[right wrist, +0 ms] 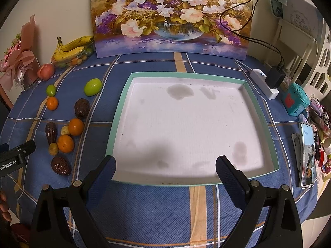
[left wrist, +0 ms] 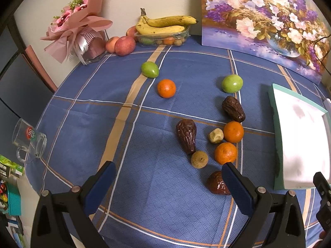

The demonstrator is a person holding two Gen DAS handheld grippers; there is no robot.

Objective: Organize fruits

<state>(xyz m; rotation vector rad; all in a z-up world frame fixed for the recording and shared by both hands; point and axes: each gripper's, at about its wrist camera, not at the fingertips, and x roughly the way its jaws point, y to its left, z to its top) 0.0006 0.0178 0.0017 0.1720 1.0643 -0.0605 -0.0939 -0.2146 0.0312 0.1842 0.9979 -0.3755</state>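
Observation:
Loose fruits lie on the blue checked tablecloth (left wrist: pixel 82 124): oranges (left wrist: pixel 166 88) (left wrist: pixel 233 131) (left wrist: pixel 225 153), green fruits (left wrist: pixel 150 69) (left wrist: pixel 232 83), brown dates (left wrist: pixel 186 135) (left wrist: pixel 233 109) (left wrist: pixel 217 183) and small tan fruits (left wrist: pixel 199 159) (left wrist: pixel 215 135). A shallow white tray with a teal rim (right wrist: pixel 119 111) lies to their right and has nothing in it. My left gripper (left wrist: pixel 167 171) is open and empty above the cloth, its right finger by the nearest date. My right gripper (right wrist: pixel 165 165) is open and empty over the tray's near edge.
A plastic container with bananas (left wrist: pixel 165 25), apples (left wrist: pixel 124 45) and a pink bouquet (left wrist: pixel 78 26) stand at the back left. A flower painting (right wrist: pixel 171 16) leans on the wall. A glass mug (left wrist: pixel 29 142) lies at the left edge. A charger (right wrist: pixel 273 78), teal box (right wrist: pixel 295 101) and phone (right wrist: pixel 308 155) are on the right.

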